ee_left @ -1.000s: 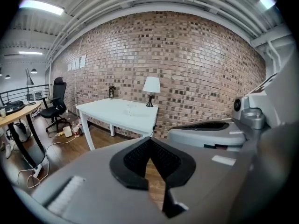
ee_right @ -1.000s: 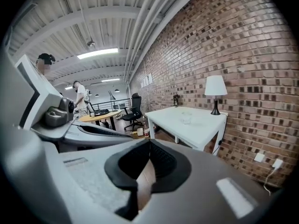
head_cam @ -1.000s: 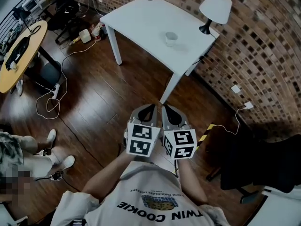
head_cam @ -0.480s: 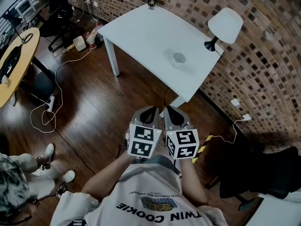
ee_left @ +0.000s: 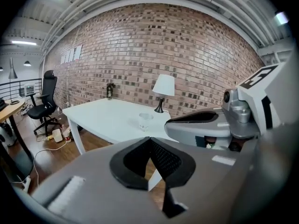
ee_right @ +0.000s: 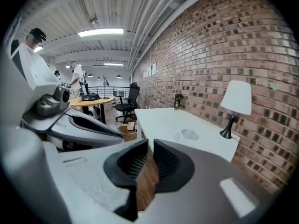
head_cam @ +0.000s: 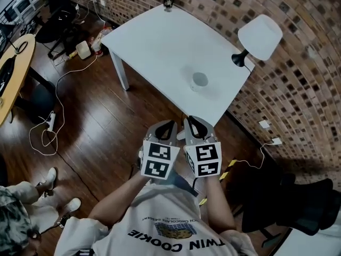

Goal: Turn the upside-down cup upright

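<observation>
Cup (head_cam: 200, 80): clear, seemingly inverted, stood on worktop (head_cam: 154, 41) near lamp (head_cam: 259, 35).
Left hand-held gripper (head_cam: 165, 128): closed, empty.
Right hand-held gripper (head_cam: 195, 126): jaws opening, nothing between.
Risk: cup toppled if slick wall is clipped.

Cup (head_cam: 200, 80) – small, translucent, near-colourless, round in plan. Stands on white table (head_cam: 154, 41), in the half nearer lamp (head_cam: 259, 36), inboard of table edges, apart from lamp base. Axis vertical, not lying on side. Flat round end faces up – open rim or closed base, cannot tell at this range. Looks empty.
</observation>
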Demonstrator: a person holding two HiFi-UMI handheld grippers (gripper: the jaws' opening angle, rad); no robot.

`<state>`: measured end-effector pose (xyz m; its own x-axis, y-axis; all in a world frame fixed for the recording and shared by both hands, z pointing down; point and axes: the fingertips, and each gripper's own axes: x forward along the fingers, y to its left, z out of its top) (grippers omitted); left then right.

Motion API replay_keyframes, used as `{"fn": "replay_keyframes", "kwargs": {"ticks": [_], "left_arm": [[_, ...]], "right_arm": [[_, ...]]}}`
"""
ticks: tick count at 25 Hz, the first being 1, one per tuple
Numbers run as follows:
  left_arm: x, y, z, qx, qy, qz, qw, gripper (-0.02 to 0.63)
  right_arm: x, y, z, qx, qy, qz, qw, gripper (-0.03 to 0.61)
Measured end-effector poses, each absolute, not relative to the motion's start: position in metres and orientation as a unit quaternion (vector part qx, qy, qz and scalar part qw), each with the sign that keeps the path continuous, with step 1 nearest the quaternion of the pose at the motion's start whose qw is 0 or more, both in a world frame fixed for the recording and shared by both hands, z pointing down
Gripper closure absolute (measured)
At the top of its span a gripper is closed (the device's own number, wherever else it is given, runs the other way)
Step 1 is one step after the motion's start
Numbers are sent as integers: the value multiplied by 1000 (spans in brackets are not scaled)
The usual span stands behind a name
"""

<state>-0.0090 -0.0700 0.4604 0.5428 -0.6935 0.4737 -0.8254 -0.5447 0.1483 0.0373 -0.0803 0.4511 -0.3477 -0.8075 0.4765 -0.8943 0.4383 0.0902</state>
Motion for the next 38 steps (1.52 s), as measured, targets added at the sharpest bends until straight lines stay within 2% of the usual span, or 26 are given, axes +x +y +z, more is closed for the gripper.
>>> {"fn": "replay_keyframes", "kwargs": {"ticks": [5,8,14,22,25,26,30,34,38], "left_arm": [[8,-122,464,849,-459,188,185,609],[17,-147,464,840,-472,192,186,609],[22,-187,463,821,-503,204,176,609],[21,-215,464,807,-523,212,173,609],[20,-221,465,807,-522,213,175,609],[19,-223,466,807,-522,214,177,609],[17,-236,470,811,-514,214,178,609],[15,-248,475,818,-501,216,182,609],[13,-264,473,827,-489,214,179,609]], "right_arm": [[66,-143,460,495,-819,65,281,500],[81,-176,471,477,-816,48,321,488],[95,-230,505,427,-806,19,410,486],[92,-252,539,377,-813,40,442,489],[93,-255,543,379,-811,49,442,530],[93,-257,544,382,-811,55,440,554],[92,-262,536,393,-822,98,401,557],[90,-269,525,422,-836,200,287,557],[95,-280,519,438,-824,331,138,556]]}}
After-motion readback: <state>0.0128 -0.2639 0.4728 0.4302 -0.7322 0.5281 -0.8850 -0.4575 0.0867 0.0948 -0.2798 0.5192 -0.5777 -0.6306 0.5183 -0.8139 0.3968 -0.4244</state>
